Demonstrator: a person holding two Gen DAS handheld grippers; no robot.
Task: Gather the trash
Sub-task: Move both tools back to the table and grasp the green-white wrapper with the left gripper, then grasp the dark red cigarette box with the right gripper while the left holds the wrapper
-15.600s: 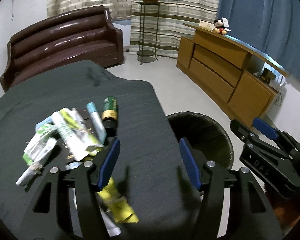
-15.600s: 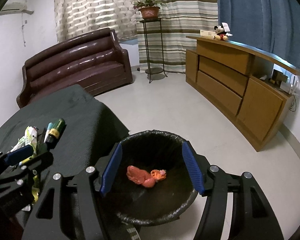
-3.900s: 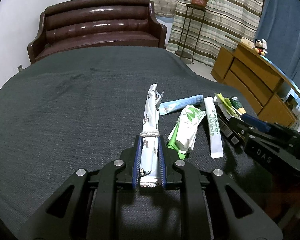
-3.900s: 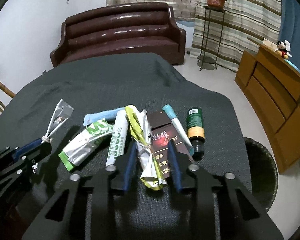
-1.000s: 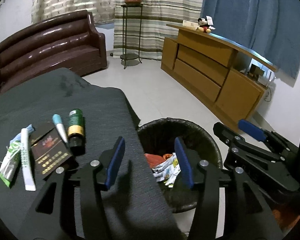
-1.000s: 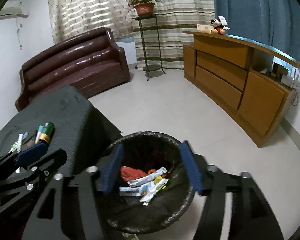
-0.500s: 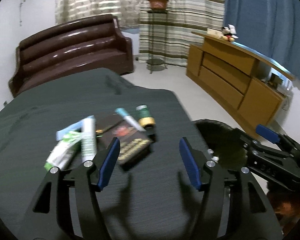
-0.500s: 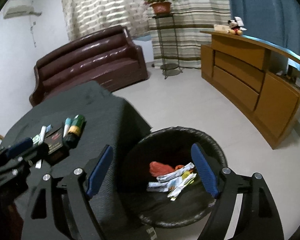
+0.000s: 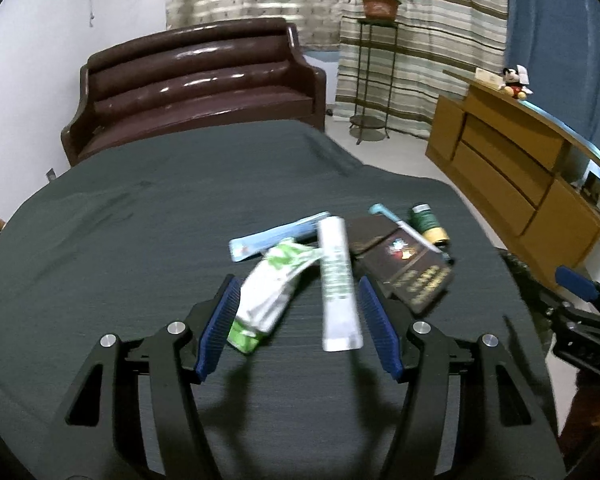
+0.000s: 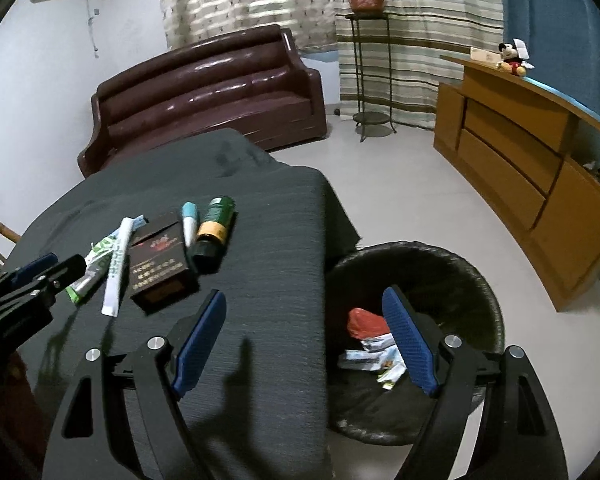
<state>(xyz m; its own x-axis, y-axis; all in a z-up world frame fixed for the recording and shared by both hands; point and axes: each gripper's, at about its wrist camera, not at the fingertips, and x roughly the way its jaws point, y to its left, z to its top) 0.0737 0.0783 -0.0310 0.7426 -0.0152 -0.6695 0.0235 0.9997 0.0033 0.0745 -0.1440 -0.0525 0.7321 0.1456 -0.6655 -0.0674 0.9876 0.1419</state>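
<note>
Trash lies on the dark cloth table (image 9: pixel 140 240): a green-white wrapper (image 9: pixel 268 288), a white tube (image 9: pixel 338 280), a light blue tube (image 9: pixel 276 236), a dark box (image 9: pixel 404 268), a teal-capped tube (image 9: pixel 400 226) and a green bottle (image 9: pixel 428 222). My left gripper (image 9: pixel 298 324) is open and empty, with the wrapper and white tube between its fingers. My right gripper (image 10: pixel 304 344) is open and empty over the table's edge and the black bin (image 10: pixel 472 280), which holds a red scrap (image 10: pixel 366 322) and wrappers (image 10: pixel 380 360). The same pile shows in the right wrist view (image 10: pixel 160 256).
A brown sofa (image 9: pixel 196 84) stands behind the table. A wooden sideboard (image 10: pixel 532 160) runs along the right wall, with a plant stand (image 10: pixel 366 60) by the striped curtains. Bare floor (image 10: pixel 400 184) lies between table, bin and sideboard.
My left gripper has swung from over the bin back to the table and closed in on the wrapper and white tube. My right gripper has shifted left from the bin to its near edge.
</note>
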